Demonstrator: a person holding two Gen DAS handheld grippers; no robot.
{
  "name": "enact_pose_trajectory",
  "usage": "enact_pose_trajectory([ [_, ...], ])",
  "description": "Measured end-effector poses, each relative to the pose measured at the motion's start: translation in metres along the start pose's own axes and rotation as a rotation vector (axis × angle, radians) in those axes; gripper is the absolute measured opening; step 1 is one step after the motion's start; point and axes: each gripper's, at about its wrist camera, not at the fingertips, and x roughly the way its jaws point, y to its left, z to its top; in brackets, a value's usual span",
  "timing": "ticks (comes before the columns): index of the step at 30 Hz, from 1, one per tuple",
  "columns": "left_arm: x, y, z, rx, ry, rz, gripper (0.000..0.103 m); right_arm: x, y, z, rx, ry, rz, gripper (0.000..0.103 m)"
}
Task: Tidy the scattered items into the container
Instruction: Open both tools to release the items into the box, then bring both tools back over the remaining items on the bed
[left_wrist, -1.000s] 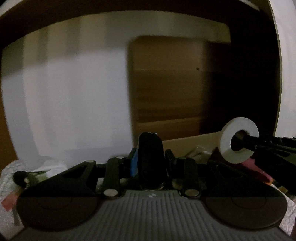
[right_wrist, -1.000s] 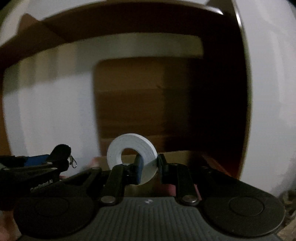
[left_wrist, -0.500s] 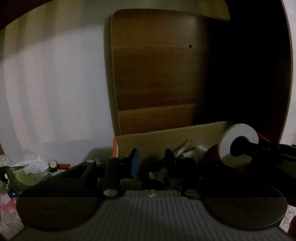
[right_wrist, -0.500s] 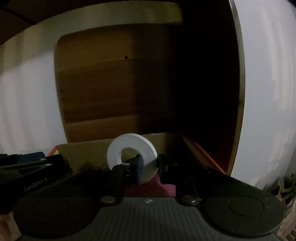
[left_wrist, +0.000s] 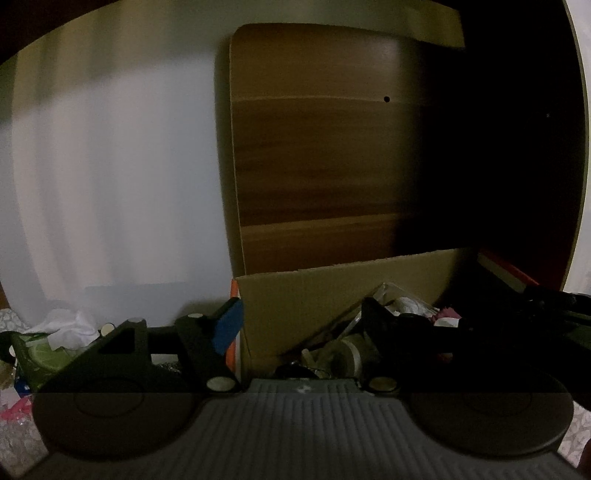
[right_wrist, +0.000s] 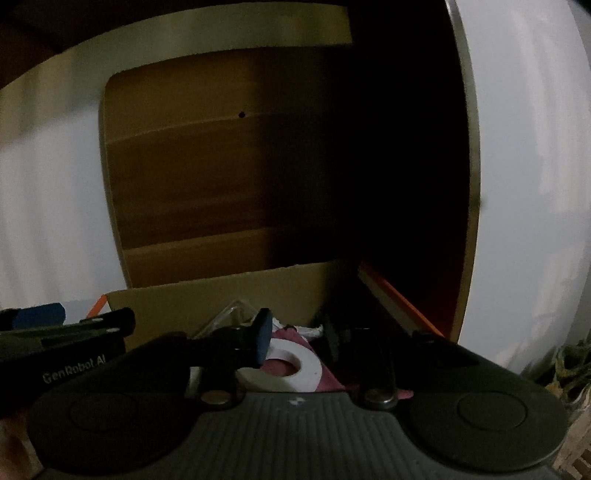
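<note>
Two hand-held claws hover at the open top of a cardboard box (right_wrist: 207, 299) in dim light, with a dark wood panel (left_wrist: 314, 147) and pale wall behind. The right claw (right_wrist: 295, 332) stands spread wide, gripping nothing; directly below the gap between its fingers a white tape roll (right_wrist: 295, 369) lies flat inside the box on a pinkish-red item (right_wrist: 332, 380). The left claw (left_wrist: 299, 325) is likewise spread and empty, its blue-padded finger (left_wrist: 227, 325) outside the box's near-left corner and its other finger over the contents. In the left wrist view the box (left_wrist: 295, 295) holds a jumble: a second, yellowish tape roll (left_wrist: 343, 354), a clear plastic piece (left_wrist: 388, 291), something pink (left_wrist: 448, 314), with darker shapes too murky to identify. Outside the box, at far left, scattered items lie loose: a crumpled white tissue (left_wrist: 70, 325) beside a green packet (left_wrist: 40, 350), pink scraps (left_wrist: 14, 410) lower down. The right claw's body enters the left view as a dark shape at the right edge. An orange strip (right_wrist: 399, 295) edges the box's right side.
</note>
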Motion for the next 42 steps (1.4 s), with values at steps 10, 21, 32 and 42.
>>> enact_pose_trajectory([
  [10, -0.009, 0.01, 0.004, -0.006, -0.009, 0.006, 0.072, -0.014, 0.005, 0.004, -0.001, -0.022, 0.012, 0.032],
  [21, -0.072, 0.118, -0.028, -0.058, -0.058, 0.155, 0.075, -0.075, 0.051, -0.01, -0.011, -0.07, 0.158, 0.039],
  [32, -0.106, 0.217, -0.09, -0.05, -0.019, 0.369, 0.075, -0.106, 0.163, -0.055, -0.123, -0.014, 0.4, 0.044],
  [42, -0.112, 0.278, -0.119, -0.094, 0.047, 0.449, 0.075, -0.068, 0.228, -0.091, -0.2, 0.112, 0.435, 0.044],
])
